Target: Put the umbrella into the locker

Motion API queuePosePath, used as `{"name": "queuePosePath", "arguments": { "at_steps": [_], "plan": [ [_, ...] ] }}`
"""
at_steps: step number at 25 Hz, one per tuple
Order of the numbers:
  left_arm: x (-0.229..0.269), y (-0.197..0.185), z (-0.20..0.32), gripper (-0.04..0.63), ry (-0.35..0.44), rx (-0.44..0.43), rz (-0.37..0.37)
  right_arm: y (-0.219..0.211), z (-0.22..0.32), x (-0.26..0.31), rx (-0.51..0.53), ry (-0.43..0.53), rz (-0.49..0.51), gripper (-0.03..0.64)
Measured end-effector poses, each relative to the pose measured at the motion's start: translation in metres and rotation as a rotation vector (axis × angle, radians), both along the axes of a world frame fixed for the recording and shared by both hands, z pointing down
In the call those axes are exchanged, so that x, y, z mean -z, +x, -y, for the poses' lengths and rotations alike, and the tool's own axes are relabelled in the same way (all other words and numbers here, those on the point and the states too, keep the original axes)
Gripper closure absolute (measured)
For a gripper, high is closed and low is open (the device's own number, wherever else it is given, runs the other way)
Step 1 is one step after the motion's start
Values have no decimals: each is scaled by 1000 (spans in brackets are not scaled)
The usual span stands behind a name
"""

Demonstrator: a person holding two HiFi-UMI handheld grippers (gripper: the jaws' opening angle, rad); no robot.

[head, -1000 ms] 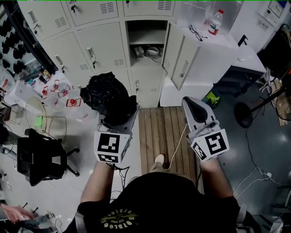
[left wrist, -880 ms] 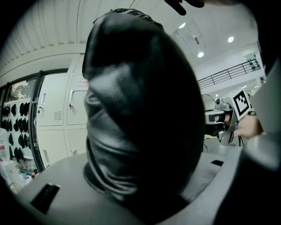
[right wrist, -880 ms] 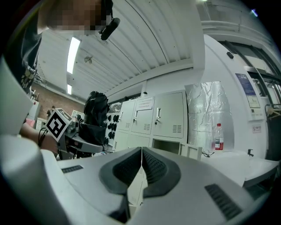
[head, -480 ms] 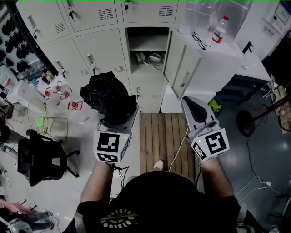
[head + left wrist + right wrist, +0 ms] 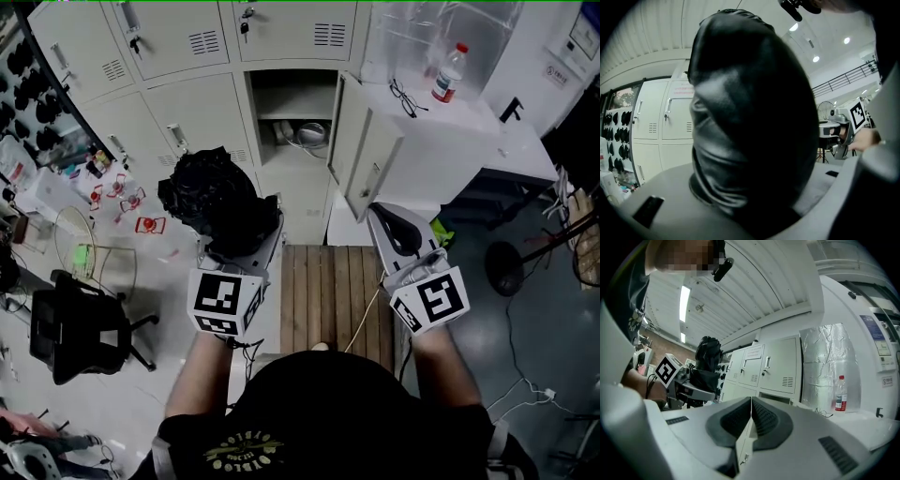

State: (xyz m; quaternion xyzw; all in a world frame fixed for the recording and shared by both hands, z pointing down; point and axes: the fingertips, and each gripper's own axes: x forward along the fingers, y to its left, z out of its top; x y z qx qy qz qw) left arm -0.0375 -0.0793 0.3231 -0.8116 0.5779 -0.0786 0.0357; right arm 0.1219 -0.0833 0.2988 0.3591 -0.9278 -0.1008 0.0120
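Now the bank of pale lockers [image 5: 187, 103] fills the top of your head view. One of them, the open locker [image 5: 292, 94], has its door [image 5: 361, 155] swung out to the right, and some cable and a round object lie on its shelf. To the right of that door is a white worktop [image 5: 469, 122]. A wooden platform [image 5: 323, 291] of slats runs along the floor below you, from your feet toward the open locker. A black office chair [image 5: 80, 328] sits off to your left on the pale floor.

Your left gripper [image 5: 246, 246] points level toward the lockers and grips the umbrella [image 5: 208, 197], a black, crumpled, folded bundle. In the left gripper view the umbrella [image 5: 750, 117] fills the middle of the picture, and its lower end is wedged between the grey fingers [image 5: 656, 206], which stand partly apart and press on it. The umbrella is outside the locker: it is in the air in front of the shut doors, left of the open compartment and a little below it in the head view.

Your right gripper [image 5: 382, 214] also points level, just below the open door. Its fingers [image 5: 761, 420] are closed against each other with nothing between them.

On the worktop, a clear bottle [image 5: 446, 73] with a red cap stands upright, and a pair of glasses [image 5: 403, 97] lies beside it.
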Motion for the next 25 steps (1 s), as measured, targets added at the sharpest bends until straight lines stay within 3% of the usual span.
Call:
{"name": "queuePosePath", "arguments": {
  "at_steps": [7,11,15,25],
  "plan": [
    [-7,10,7,342,9,17,46,7,15,-4,14,-18,4,589],
    [-5,3,7,342,27,53,37,6,18,-7,26,-25,-1,589],
    [-12,-5,7,342,-4,75,33,2,20,-11,33,-32,8,589],
    [-20,-7,28,342,-32,42,58,-8,35,-17,21,-43,17,589]
  ]
}}
